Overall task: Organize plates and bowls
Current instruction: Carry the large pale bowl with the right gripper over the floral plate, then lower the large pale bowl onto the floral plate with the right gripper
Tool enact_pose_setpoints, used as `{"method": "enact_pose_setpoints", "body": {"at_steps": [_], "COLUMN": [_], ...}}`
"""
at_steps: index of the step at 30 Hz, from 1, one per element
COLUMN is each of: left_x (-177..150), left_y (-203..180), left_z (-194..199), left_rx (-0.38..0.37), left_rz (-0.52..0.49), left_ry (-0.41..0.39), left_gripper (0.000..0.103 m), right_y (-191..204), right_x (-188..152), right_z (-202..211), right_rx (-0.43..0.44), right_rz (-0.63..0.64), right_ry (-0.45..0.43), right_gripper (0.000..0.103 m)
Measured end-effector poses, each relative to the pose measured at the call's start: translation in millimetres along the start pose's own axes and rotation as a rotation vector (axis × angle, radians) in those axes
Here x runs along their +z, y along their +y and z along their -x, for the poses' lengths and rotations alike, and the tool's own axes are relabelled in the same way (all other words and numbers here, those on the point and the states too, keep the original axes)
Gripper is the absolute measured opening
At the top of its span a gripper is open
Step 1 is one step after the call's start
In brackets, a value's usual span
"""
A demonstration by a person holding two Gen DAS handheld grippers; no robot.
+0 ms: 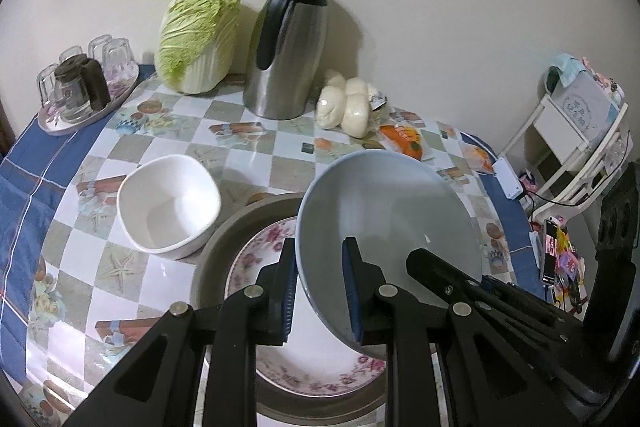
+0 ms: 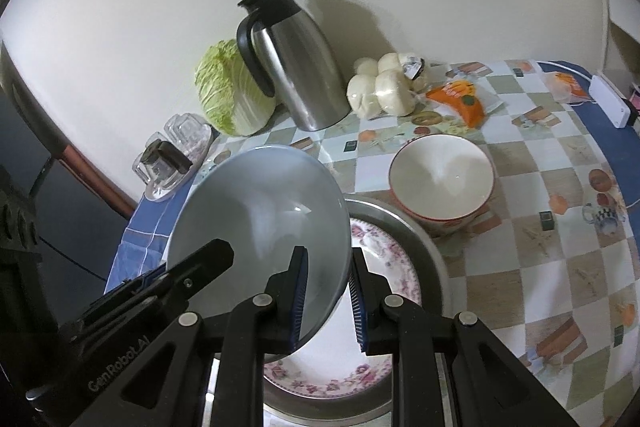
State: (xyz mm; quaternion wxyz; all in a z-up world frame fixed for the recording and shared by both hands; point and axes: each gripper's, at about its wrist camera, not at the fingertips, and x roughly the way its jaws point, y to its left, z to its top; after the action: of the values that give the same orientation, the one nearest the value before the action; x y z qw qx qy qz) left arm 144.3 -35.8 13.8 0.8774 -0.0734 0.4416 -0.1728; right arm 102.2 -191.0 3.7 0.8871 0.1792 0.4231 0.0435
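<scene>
From my left tongs (image 1: pixel 318 291) I see the grey bowl (image 1: pixel 384 223) pinched by its rim, one pad inside, one outside, jaws narrow. It tips up, its open face toward me, over the floral plate (image 1: pixel 320 363) lying in the metal basin (image 1: pixel 208 267). Only this side shows the white square bowl (image 1: pixel 168 203), left of my fingers. My right tongs' finger pokes in on the bowl's right.

From my right tongs (image 2: pixel 326 293) the same grey bowl (image 2: pixel 256 219) is clamped on its opposite rim, narrow grip, mouth facing me again. Only here: a red-rimmed bowl (image 2: pixel 442 179) to the right, beyond my fingertips. The bowl hides much of the plate (image 2: pixel 360 367), and the basin (image 2: pixel 420 239) is cut off below.
</scene>
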Motion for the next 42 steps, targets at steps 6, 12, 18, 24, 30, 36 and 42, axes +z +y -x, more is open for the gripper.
{"method": "enact_pose_setpoints", "body": {"at_steps": [6,12,18,24,30,36,42], "left_x": [-3,-9,-14,-16,-17,-20,-22], "left_y": [11,17,19,19,19,21,22], "left_z": [-13,-31,-44,-53,-59,-69,-77], "left_rx": [0.025,0.047,0.059,0.071,0.076,0.086,0.090], "left_rz": [0.018,0.031,0.032,0.030,0.034,0.040,0.037], "left_ry": [0.053,0.111,0.152,0.183,0.201,0.227,0.241], "left_gripper": [0.021,0.021,0.021,0.021,0.021,0.021,0.022], "right_y": [5,3,-2,-5,-8,-11,-14], "right_x": [-5,-11,-15,-18,-21,-24,-29], "right_z": [-16,-34,-43,-50,-56,-65,-74], "right_rx": [-0.005,-0.025,-0.034,-0.046,-0.051,-0.062,-0.074], "right_rz": [0.001,-0.003,-0.011,-0.016,-0.021,-0.021,-0.025], "right_ry": [0.045,0.094,0.123,0.145,0.161,0.186,0.205], "right_gripper": [0.022,0.022,0.022,0.022,0.022,0.022,0.022]}}
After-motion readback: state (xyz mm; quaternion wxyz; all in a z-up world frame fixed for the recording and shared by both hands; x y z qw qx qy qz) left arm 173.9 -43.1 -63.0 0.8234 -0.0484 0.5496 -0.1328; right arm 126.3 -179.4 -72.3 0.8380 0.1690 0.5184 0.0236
